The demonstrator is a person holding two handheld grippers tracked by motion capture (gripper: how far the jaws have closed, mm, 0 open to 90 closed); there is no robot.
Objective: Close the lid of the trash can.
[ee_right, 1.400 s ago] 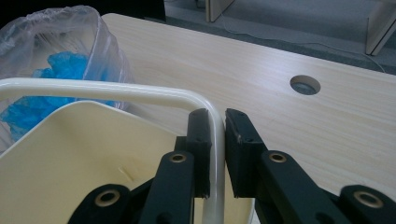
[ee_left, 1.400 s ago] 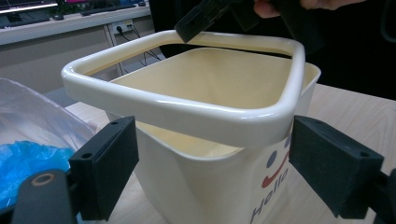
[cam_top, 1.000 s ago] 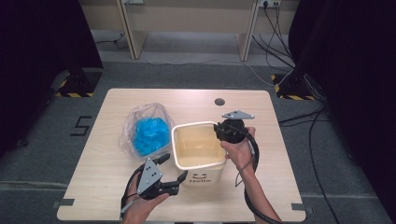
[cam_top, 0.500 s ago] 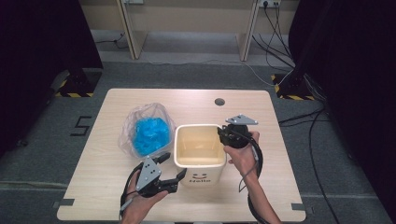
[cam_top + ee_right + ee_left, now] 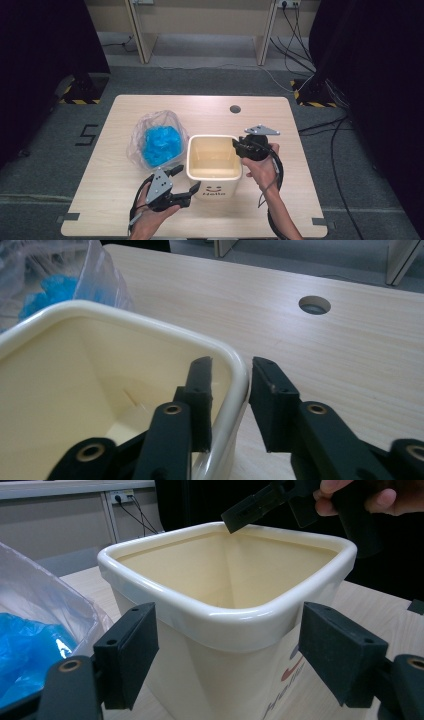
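Grey carpet surrounds the pale wooden table, with dark curtains at both sides and cables trailing along the far wall. We see a cream square bin standing upright near the middle of the surface, closer to the near edge than the far one, with a printed face on its near wall. A clear bag holding blue material lies just beside the bin's left wall, towards the left edge. A round cable hole sits near the far edge.

Our left gripper hovers at the bin's near left corner, jaws spread wide and astride that corner without pressing on it; in the left gripper view the rim sits between the pads with gaps on both sides.

Our right gripper straddles the bin's right wall near its far right corner, one jaw inside, one outside. Its jaws have just been opening, and now stand narrowly apart around the rim, a thin gap showing at the outer pad.

Bare wood lies open along the right edge and across the far side of the surface.
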